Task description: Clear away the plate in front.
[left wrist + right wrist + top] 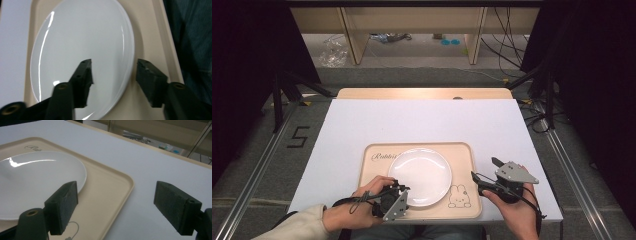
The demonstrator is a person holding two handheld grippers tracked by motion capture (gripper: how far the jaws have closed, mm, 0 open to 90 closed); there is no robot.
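My left tongs [113, 75] gape astride the plate [82, 45] rim, pads clear, plate already resting on the tray [150, 37]; right tongs [116, 207] wait open beside it.

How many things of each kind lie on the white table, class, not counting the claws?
Tray: 1
Plate: 1
Total: 2
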